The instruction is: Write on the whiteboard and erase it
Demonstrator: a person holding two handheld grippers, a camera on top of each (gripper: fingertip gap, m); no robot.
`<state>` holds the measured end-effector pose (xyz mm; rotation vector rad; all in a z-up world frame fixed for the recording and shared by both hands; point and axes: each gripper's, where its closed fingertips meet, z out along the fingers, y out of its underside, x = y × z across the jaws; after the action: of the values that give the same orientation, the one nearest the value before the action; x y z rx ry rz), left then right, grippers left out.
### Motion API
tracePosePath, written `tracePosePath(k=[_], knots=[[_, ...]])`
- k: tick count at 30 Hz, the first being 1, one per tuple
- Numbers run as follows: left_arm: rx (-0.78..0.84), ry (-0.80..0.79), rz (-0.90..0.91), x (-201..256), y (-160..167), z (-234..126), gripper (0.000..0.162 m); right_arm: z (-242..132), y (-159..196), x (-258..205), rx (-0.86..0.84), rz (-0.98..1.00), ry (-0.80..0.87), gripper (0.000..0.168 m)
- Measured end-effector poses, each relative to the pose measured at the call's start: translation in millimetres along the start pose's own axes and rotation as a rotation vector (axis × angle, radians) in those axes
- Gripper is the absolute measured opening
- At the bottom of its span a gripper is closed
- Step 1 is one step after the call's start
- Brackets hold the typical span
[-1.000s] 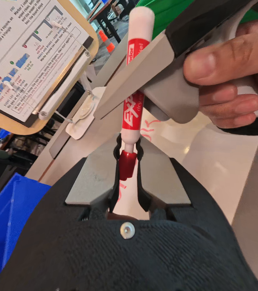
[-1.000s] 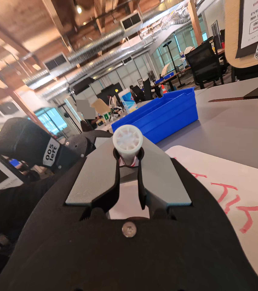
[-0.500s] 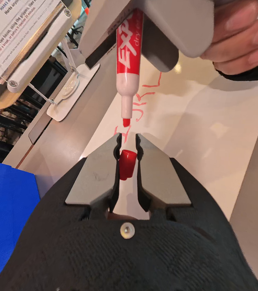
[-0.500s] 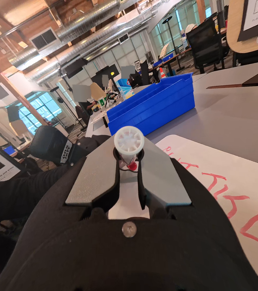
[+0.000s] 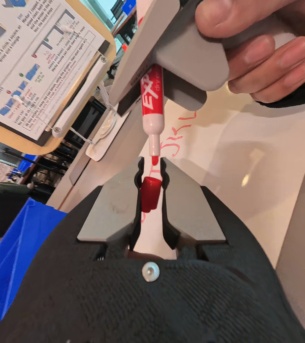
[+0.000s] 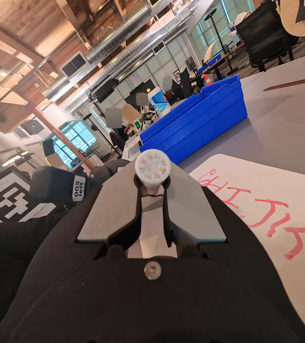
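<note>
The left gripper [image 5: 151, 163] is clamped on the red cap [image 5: 150, 194], which sits between its fingers with the open end facing outward; the right gripper [image 6: 152, 181] is closed on the marker [image 5: 152, 104], barrel upright. The bare red tip [image 5: 154, 160] hangs just beyond the cap mouth, between the left fingertips, apart from the cap. The whiteboard [image 5: 250, 167] lies flat on the grey counter [image 6: 278, 137] beneath both tools and carries red strokes [image 6: 270, 222].

Surroundings: a blue bin [image 6: 200, 126] stands on the counter just beyond the board's far corner; a printed instruction sheet on a stand [image 5: 36, 61] leans beside the board's edge; neither blocks the line between tip and cap.

The left wrist view shows the tip, the cap and the hand [image 5: 263, 50] gripping the right tool; the right wrist view shows only the marker's white butt end [image 6: 152, 168], hiding tip and cap, plus the left tool's body [image 6: 60, 185] and the office behind.
</note>
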<state>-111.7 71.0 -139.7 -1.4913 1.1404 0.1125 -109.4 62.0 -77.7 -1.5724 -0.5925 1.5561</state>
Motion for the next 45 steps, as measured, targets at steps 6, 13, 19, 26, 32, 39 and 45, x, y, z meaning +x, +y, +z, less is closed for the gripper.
tracePosePath(k=[6, 13, 19, 26, 32, 39, 45], knots=[[-0.057, -0.002, 0.039, 2, 8, 1, 0.015, -4, -5, 3, 0.028, 0.065, -0.007, 0.015], [-0.081, -0.027, -0.011, -8, 22, 1, 0.014, -15, -3, 1, -0.165, -0.295, 0.145, 0.015], [-0.046, 0.056, -0.107, 1, 20, 4, 0.014, -16, 5, -4, -0.478, -0.775, 0.370, 0.015], [0.052, 0.197, -0.171, 19, 4, -6, 0.015, -10, -14, -37, -0.107, -0.426, 0.068, 0.015], [0.227, 0.362, -0.282, 32, -28, -27, 0.015, -21, -16, -66, 0.011, -0.330, -0.215, 0.015], [0.410, 0.488, -0.309, 40, -56, -51, 0.015, -20, 1, -87, -0.051, -0.514, -0.231, 0.015], [0.442, 0.542, -0.307, 49, -58, -54, 0.015, -17, 15, -86, -0.147, -0.551, -0.217, 0.015]])
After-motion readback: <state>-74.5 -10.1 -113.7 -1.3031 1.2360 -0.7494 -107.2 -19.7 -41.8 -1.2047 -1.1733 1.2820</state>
